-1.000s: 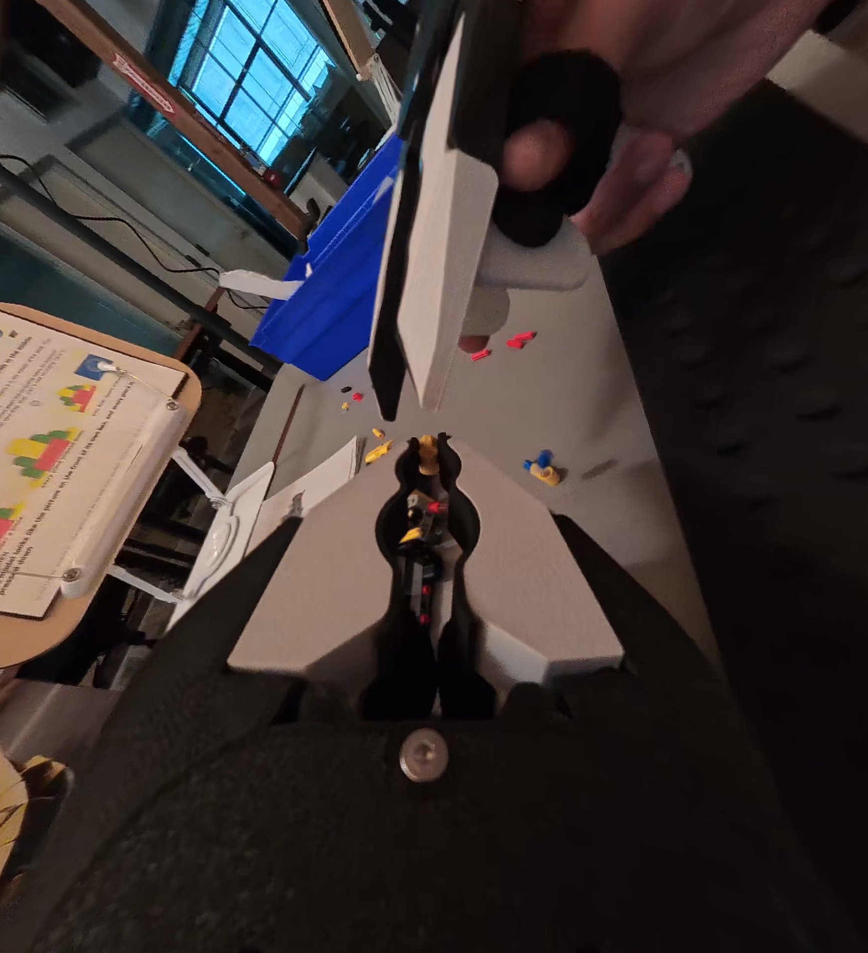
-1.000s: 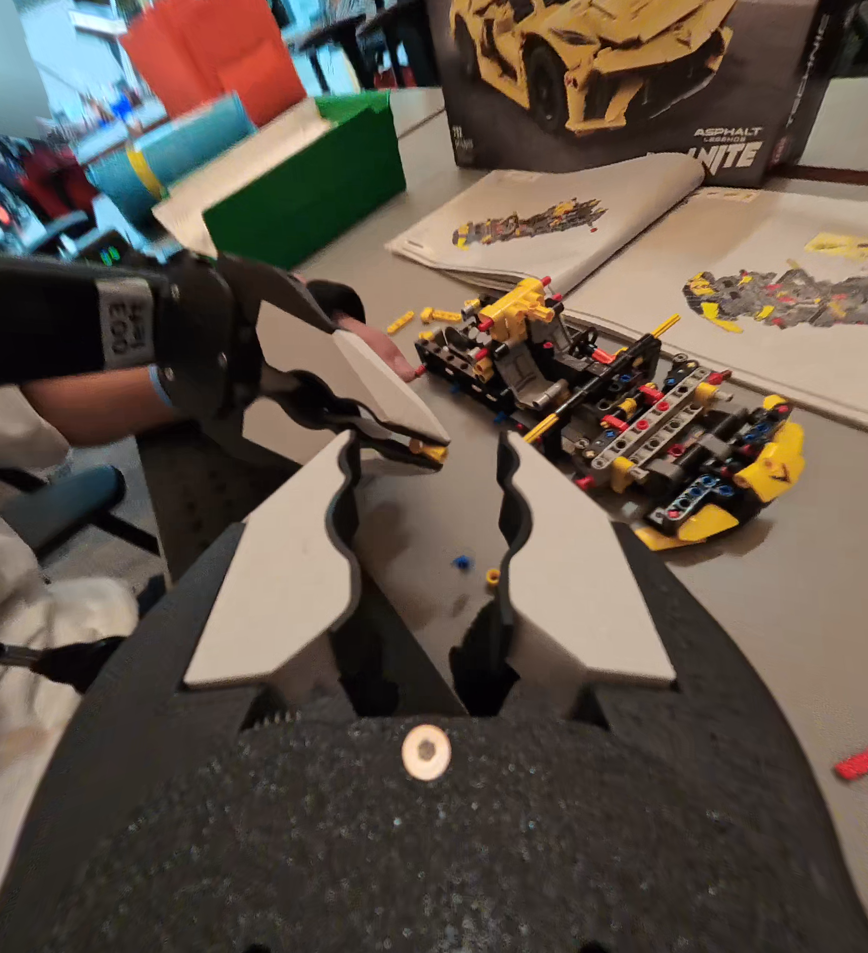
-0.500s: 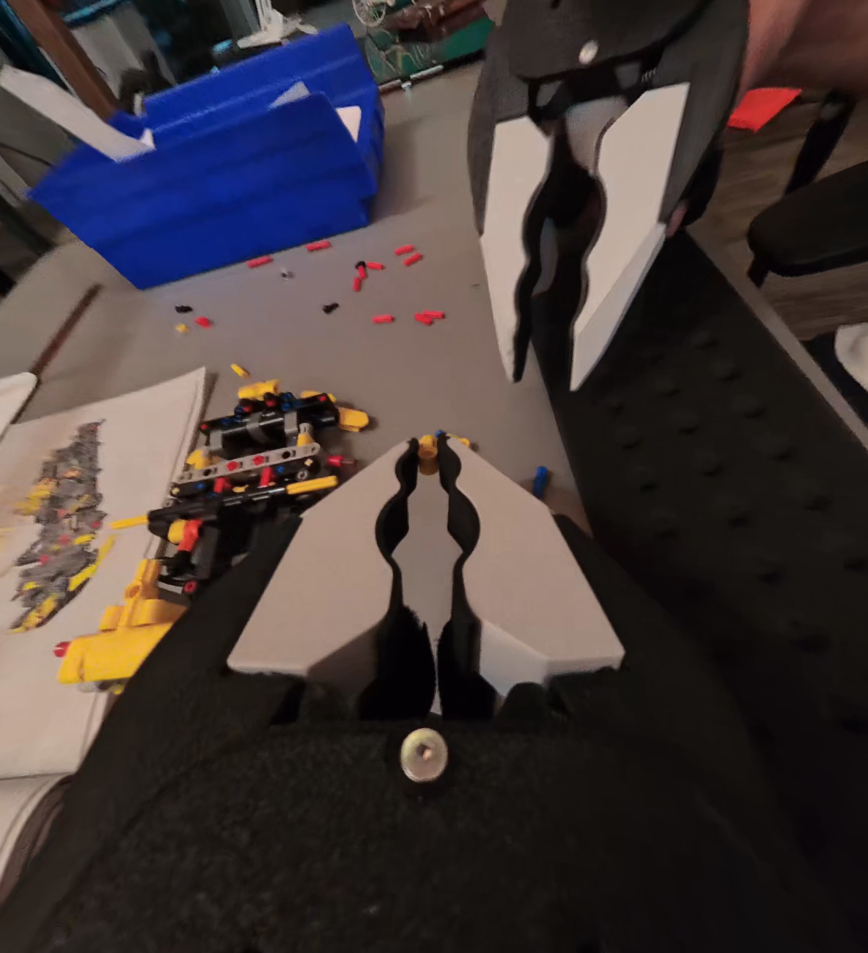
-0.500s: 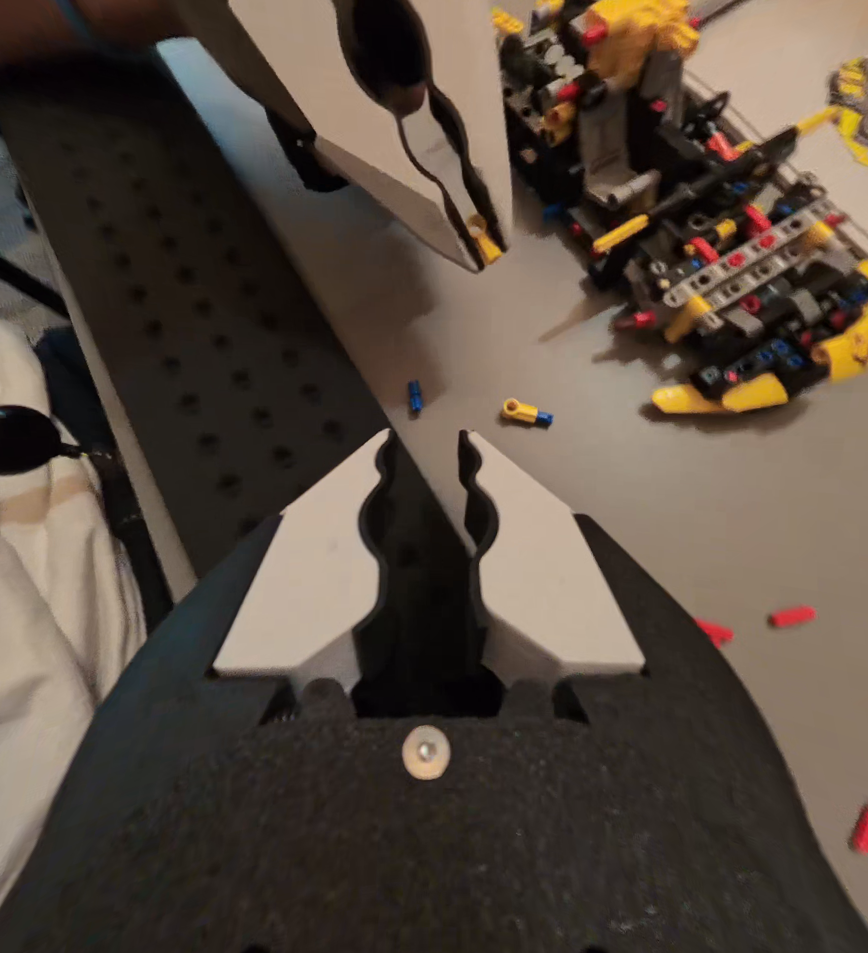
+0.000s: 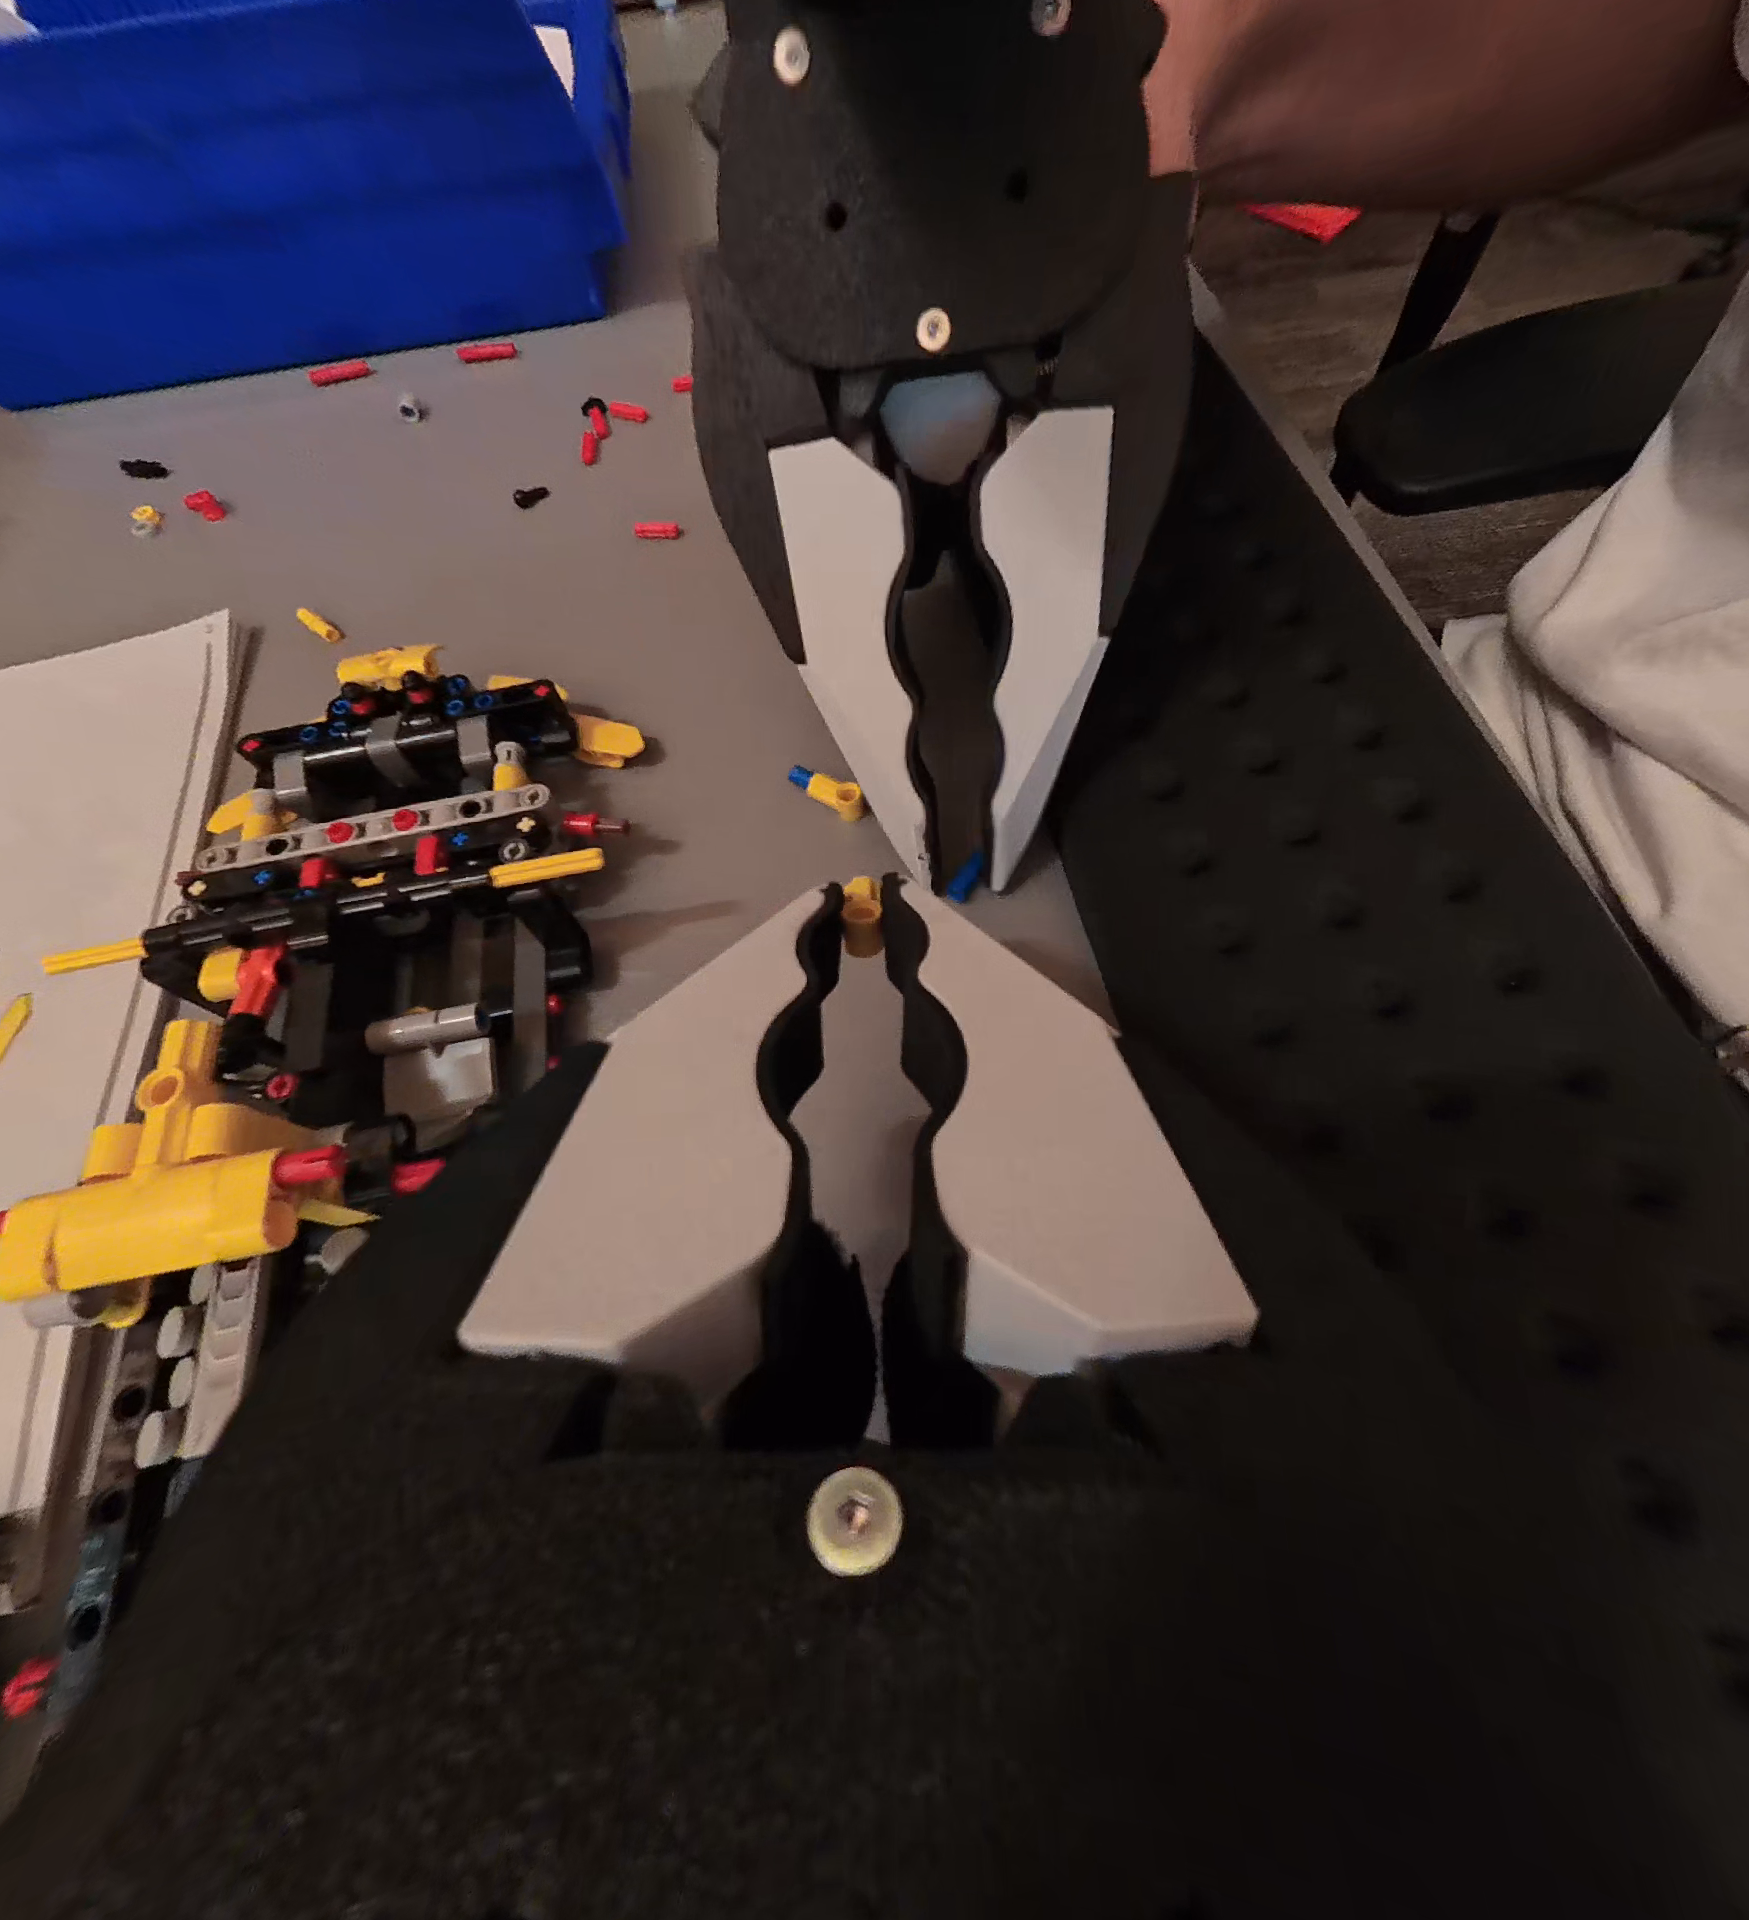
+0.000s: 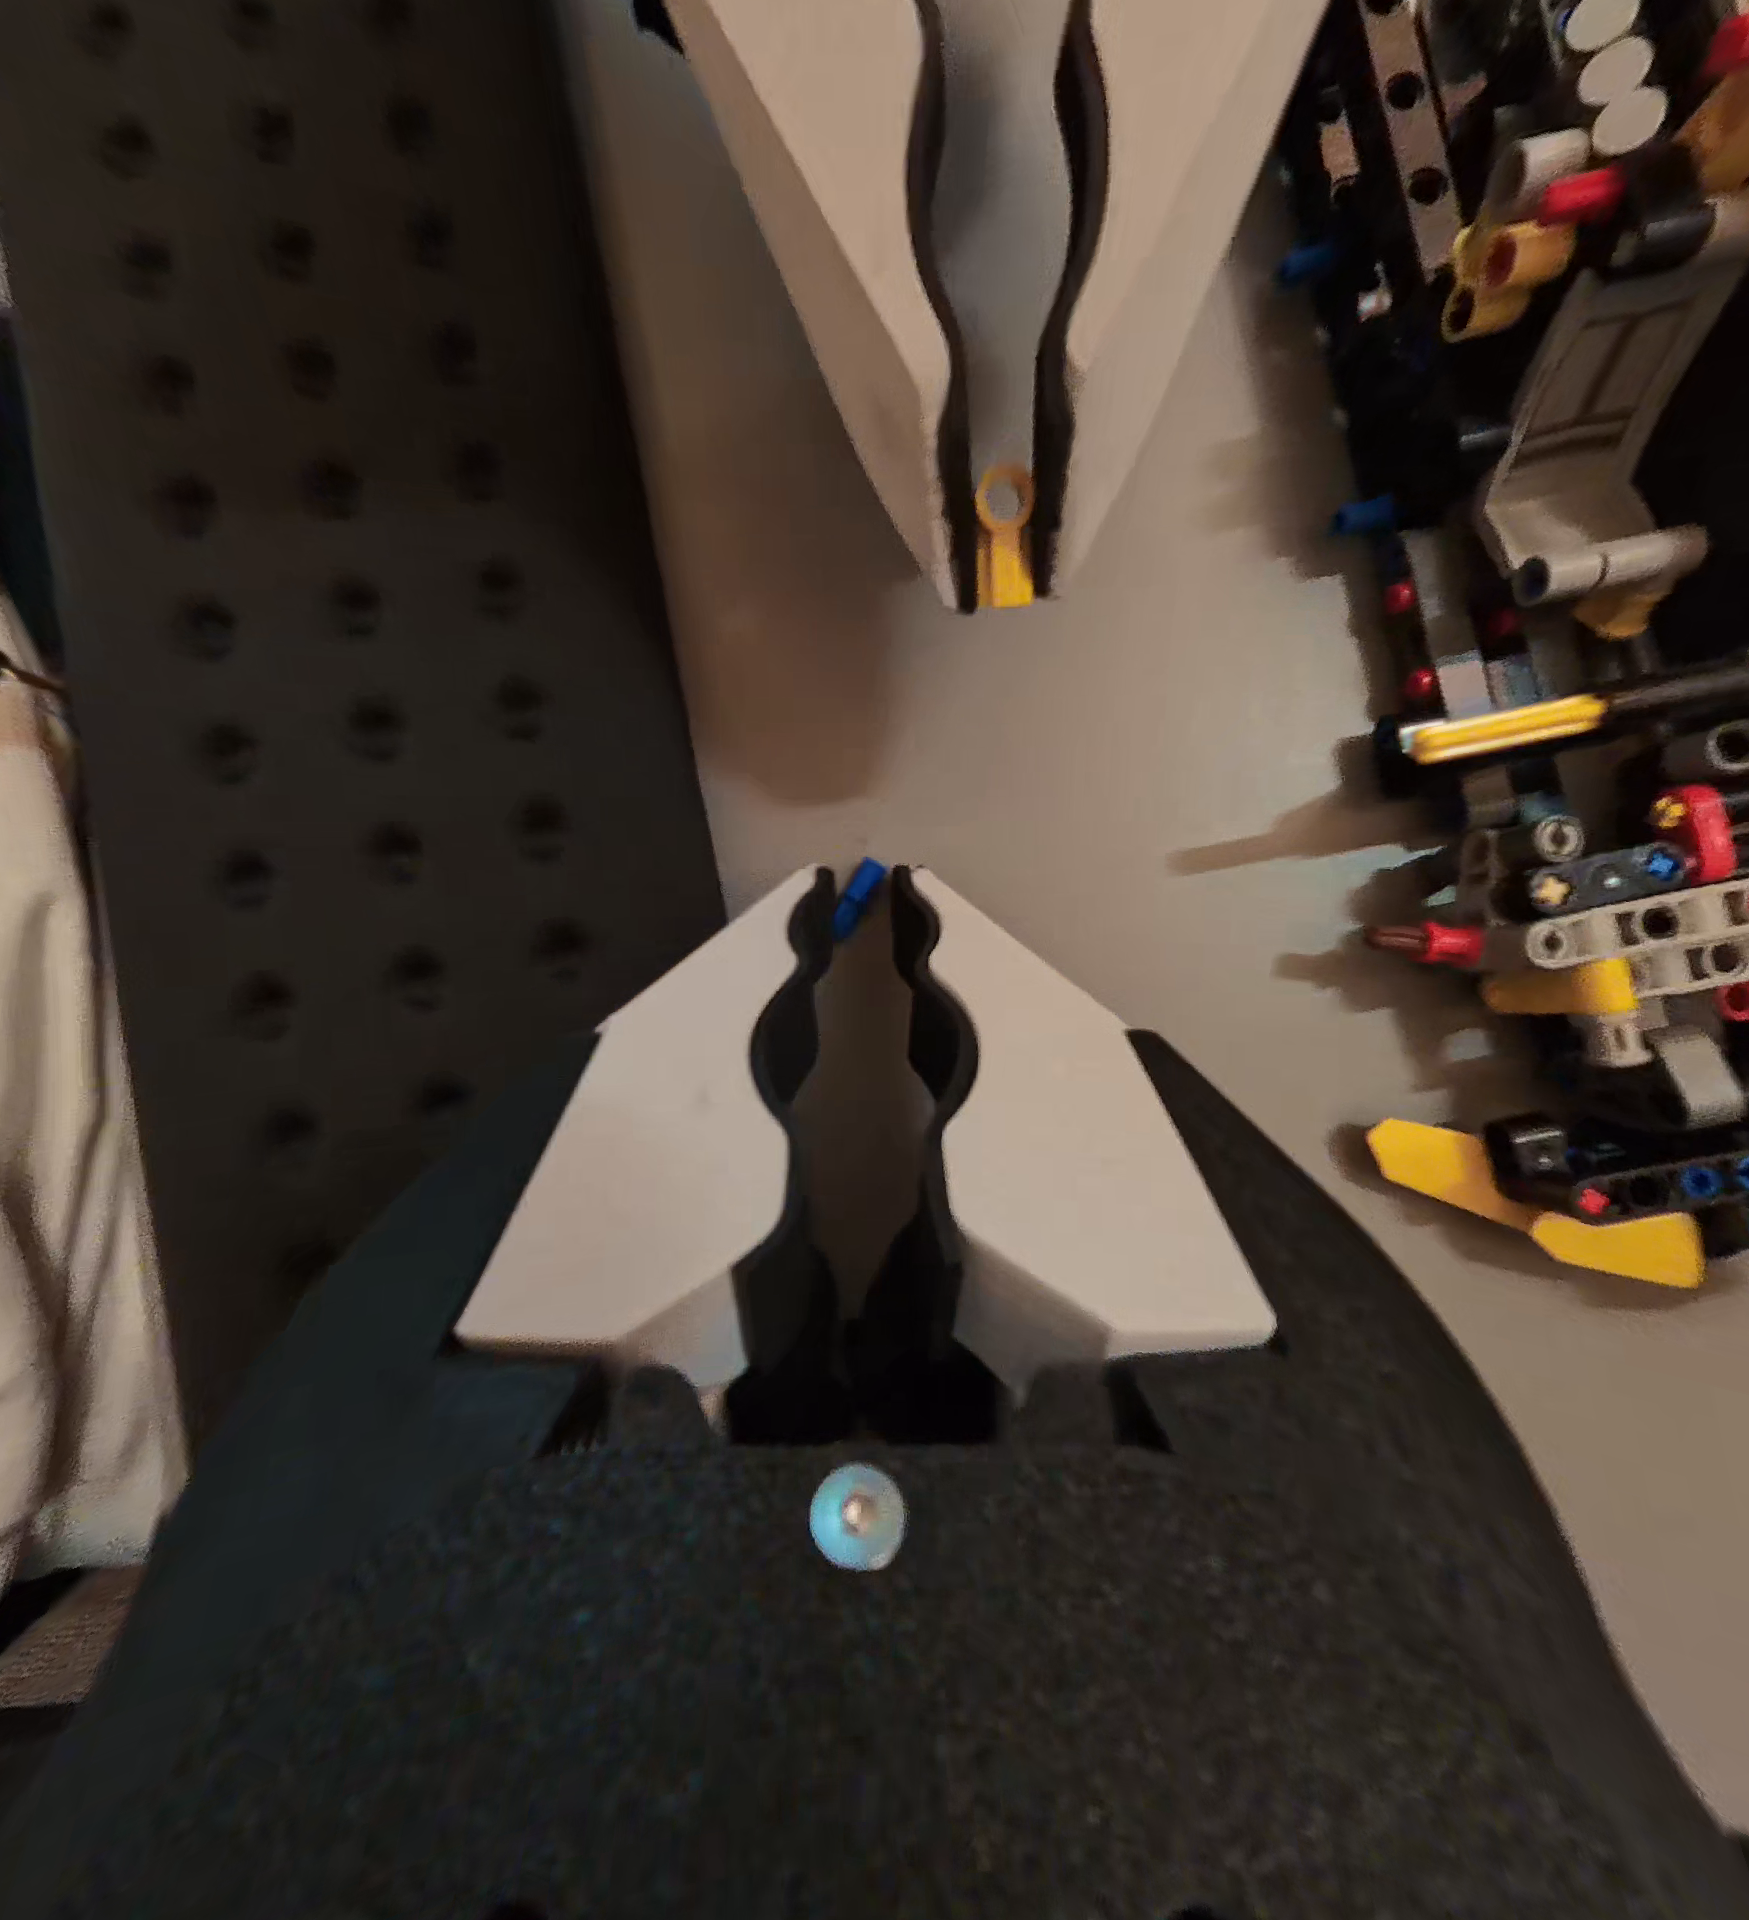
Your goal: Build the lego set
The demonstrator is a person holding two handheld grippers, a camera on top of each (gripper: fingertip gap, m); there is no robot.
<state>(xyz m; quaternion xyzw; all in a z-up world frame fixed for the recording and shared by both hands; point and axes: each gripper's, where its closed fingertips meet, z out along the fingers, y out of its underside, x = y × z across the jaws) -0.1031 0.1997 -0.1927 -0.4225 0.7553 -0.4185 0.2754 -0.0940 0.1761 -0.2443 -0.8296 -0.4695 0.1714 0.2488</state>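
Observation:
My left gripper (image 5: 859, 891) is shut on a small yellow connector (image 5: 862, 923), held at its tips just above the grey table (image 5: 496, 582). My right gripper (image 6: 862, 878) is shut on a short blue pin (image 6: 855, 894), with its tips down at the table by the mat's edge. The two grippers face each other tip to tip with a short gap between them. In the right wrist view the left gripper (image 6: 1005, 597) shows the yellow connector (image 6: 1005, 540) with its ring end inward. The part-built black and yellow car (image 5: 382, 883) lies to the left of both grippers.
A black perforated mat (image 5: 1421, 935) runs along the table edge. A loose yellow and blue piece (image 5: 826, 792) lies by the right gripper (image 5: 958, 878). Red pins (image 5: 485, 353) are scattered before a blue bin (image 5: 257, 177). An open manual (image 5: 70, 935) lies beyond the car.
My right gripper came down to the table and closed on the blue pin that lay loose. My left gripper swung down to face it, still holding the yellow connector.

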